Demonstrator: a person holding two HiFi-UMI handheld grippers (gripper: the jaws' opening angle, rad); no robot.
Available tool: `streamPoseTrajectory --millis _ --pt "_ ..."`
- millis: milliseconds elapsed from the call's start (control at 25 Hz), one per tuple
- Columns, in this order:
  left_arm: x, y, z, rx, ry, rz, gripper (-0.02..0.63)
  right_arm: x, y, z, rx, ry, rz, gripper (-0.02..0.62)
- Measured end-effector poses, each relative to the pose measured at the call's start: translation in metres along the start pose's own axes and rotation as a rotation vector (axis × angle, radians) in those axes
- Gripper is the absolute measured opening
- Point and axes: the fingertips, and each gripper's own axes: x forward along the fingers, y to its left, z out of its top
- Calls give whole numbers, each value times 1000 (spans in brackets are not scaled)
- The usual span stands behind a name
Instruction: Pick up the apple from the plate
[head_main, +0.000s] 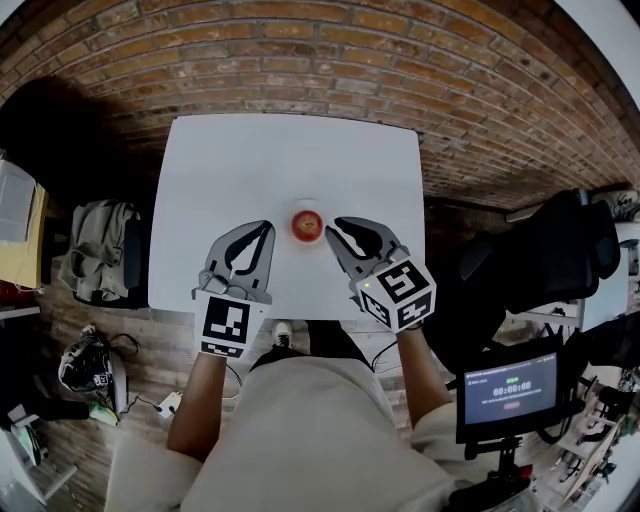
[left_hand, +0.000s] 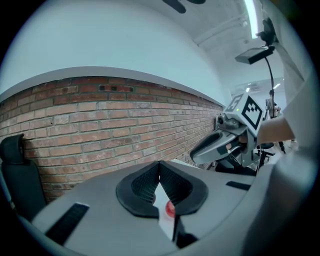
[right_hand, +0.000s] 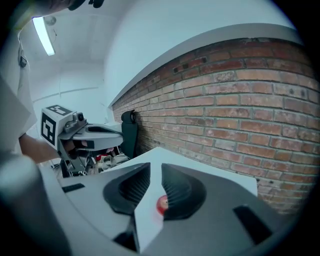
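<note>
Both forearms reach forward, left tongs (head_main: 265, 227) and right tongs (head_main: 333, 227) flanking apple (head_main: 307, 224).

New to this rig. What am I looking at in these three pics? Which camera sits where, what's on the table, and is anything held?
There is no robot arm: a person holds a two-jaw gripper in each hand. The head view comes from a camera on the person's head, looking steeply down at a white table. On the table a red apple sits on a small white plate that barely shows against the white surface. The left gripper and the right gripper flank the apple, with their tips pointing toward it. The other two pictures come from a camera riding on each gripper, looking along its jaws. In both, the apple shows beyond the jaws. The left jaws meet at the tips, and the right jaws stand slightly apart. Nothing is held.
</note>
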Motion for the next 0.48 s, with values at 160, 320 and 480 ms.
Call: streamPoseTrajectory --millis 160,320,480 --pt "2 6 -5 -12 13 13 5 11 1 -5 -38 39 21 69" --pt "6 12 -13 -29 31 18 5 26 -1 -10 -42 63 40 70" --pt "12 11 -21 -40 50 14 5 39 -4 -19 -44 90 59 83"
